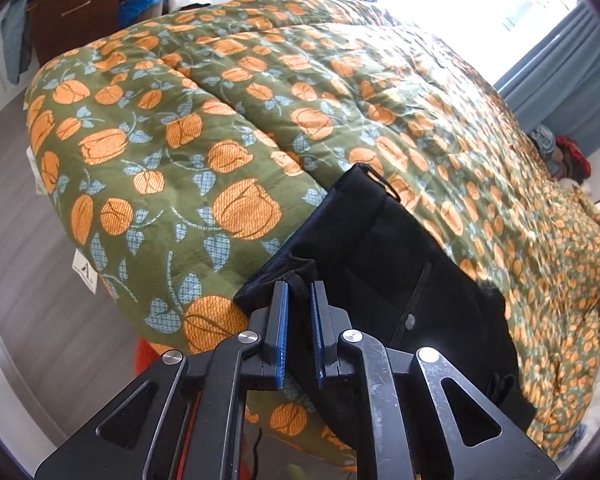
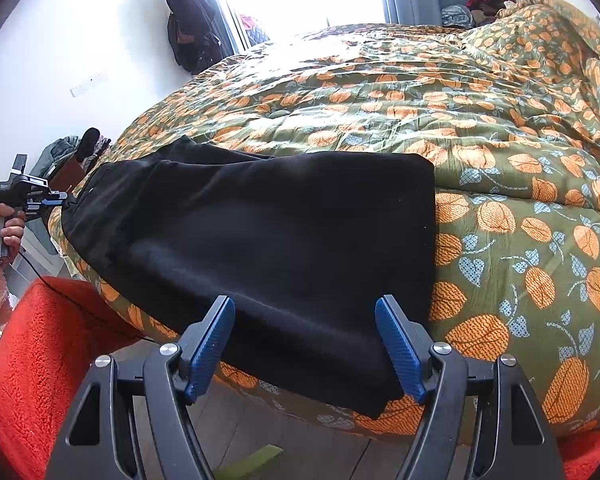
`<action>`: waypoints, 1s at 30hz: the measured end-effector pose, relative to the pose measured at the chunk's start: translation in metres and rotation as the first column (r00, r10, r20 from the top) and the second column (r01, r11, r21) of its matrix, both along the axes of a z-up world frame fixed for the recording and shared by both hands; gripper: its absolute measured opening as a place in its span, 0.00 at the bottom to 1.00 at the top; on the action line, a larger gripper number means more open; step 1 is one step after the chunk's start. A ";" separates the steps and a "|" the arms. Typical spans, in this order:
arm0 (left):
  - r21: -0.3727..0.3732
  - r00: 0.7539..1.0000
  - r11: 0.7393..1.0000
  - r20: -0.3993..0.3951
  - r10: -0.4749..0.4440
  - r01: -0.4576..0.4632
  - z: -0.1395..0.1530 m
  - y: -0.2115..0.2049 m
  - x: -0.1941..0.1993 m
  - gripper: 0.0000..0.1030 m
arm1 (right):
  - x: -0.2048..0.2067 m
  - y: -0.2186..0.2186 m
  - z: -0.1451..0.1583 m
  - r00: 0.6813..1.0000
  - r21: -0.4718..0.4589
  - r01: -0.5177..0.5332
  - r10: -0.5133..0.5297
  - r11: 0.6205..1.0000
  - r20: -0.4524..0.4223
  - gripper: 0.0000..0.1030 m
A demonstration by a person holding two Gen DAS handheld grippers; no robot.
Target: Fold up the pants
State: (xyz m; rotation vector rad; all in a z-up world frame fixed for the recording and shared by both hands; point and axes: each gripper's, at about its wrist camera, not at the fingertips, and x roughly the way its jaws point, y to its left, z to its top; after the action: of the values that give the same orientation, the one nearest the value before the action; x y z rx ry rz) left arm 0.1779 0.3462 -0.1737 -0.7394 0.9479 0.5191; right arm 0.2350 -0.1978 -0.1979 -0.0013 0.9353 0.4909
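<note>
Black pants lie folded lengthwise near the front edge of a bed with a green and orange floral quilt. In the left wrist view the pants show their waistband, a belt loop and a button. My left gripper is shut on a bunch of the pants' waist fabric; it also shows in the right wrist view, at the far left end of the pants. My right gripper is open, its blue pads straddling the near edge of the pants at the leg end, apart from the cloth.
A red shaggy rug lies on the grey wood floor beside the bed. A brown dresser with clothes stands past the bed's far corner. A bright window with blue curtains is behind the bed. Clothes are piled near the pillows.
</note>
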 end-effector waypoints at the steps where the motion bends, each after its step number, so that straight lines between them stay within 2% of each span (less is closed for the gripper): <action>1: 0.001 1.000 1.000 -0.012 -0.001 0.001 -0.004 0.001 0.000 0.10 | -0.001 0.001 0.001 1.000 0.000 -0.003 0.003 1.000 0.004 0.71; 5: 0.006 1.000 1.000 -0.015 -0.017 0.017 -0.007 0.003 -0.007 0.14 | -0.003 0.002 0.000 1.000 0.000 -0.013 0.013 1.000 0.000 0.71; 7: -0.009 1.000 1.000 -0.001 -0.002 0.002 -0.007 0.005 -0.017 0.20 | -0.002 0.002 -0.002 1.000 -0.003 -0.015 0.015 1.000 -0.009 0.71; 8: -0.008 1.000 1.000 0.002 0.014 -0.014 -0.008 0.006 -0.022 0.25 | -0.002 0.002 -0.003 1.000 -0.004 -0.016 0.016 1.000 -0.011 0.71; 9: 0.000 0.999 0.999 0.001 0.035 -0.035 -0.009 0.006 -0.028 0.37 | -0.001 0.003 -0.002 1.000 -0.003 -0.016 0.016 1.000 -0.010 0.71; 10: -0.001 0.999 0.999 0.004 0.052 -0.052 -0.012 0.006 -0.034 0.43 | -0.001 0.003 -0.002 1.000 -0.002 -0.017 0.017 1.000 -0.008 0.71; 14: -0.094 0.995 0.993 0.061 0.079 -0.073 -0.026 0.009 -0.042 0.44 | -0.001 0.002 -0.004 1.000 -0.001 -0.015 0.015 1.000 -0.013 0.71; 19: -0.122 0.995 0.991 0.083 0.060 -0.050 -0.039 0.007 -0.021 0.44 | -0.002 0.004 -0.004 1.000 -0.012 -0.016 0.015 1.000 -0.012 0.71; 22: -0.167 0.992 0.983 0.089 0.090 -0.074 -0.051 0.010 -0.012 0.54 | -0.004 0.003 -0.003 1.000 -0.019 -0.012 0.012 1.000 -0.011 0.71; 23: -0.170 0.991 0.982 0.091 0.100 -0.083 -0.052 0.010 -0.011 0.54 | -0.004 0.003 -0.004 1.000 -0.020 -0.010 0.010 1.000 -0.010 0.71; 25: -0.140 0.989 0.985 0.097 0.114 -0.100 -0.044 0.008 -0.013 0.35 | -0.004 0.001 -0.003 1.000 -0.021 -0.004 0.004 1.000 -0.010 0.71; 26: -0.121 0.988 0.988 0.112 0.106 -0.093 -0.035 0.006 -0.016 0.29 | -0.004 0.000 -0.003 1.000 -0.020 0.000 0.000 1.000 -0.009 0.71; 27: -0.107 0.986 0.991 0.140 0.092 -0.077 -0.024 0.002 -0.019 0.19 | -0.004 -0.001 -0.002 1.000 -0.017 0.004 -0.004 1.000 -0.008 0.71; 30: -0.020 0.976 1.000 0.219 -0.009 0.014 0.029 -0.025 -0.026 0.17 | -0.003 -0.006 0.001 1.000 0.001 0.023 -0.023 1.000 0.001 0.71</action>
State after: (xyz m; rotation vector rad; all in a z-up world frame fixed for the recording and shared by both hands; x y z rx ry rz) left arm 0.1521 0.3209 -0.1443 -0.7931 0.7526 0.4078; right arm 0.2323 -0.2037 -0.1966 0.0103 0.9332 0.4702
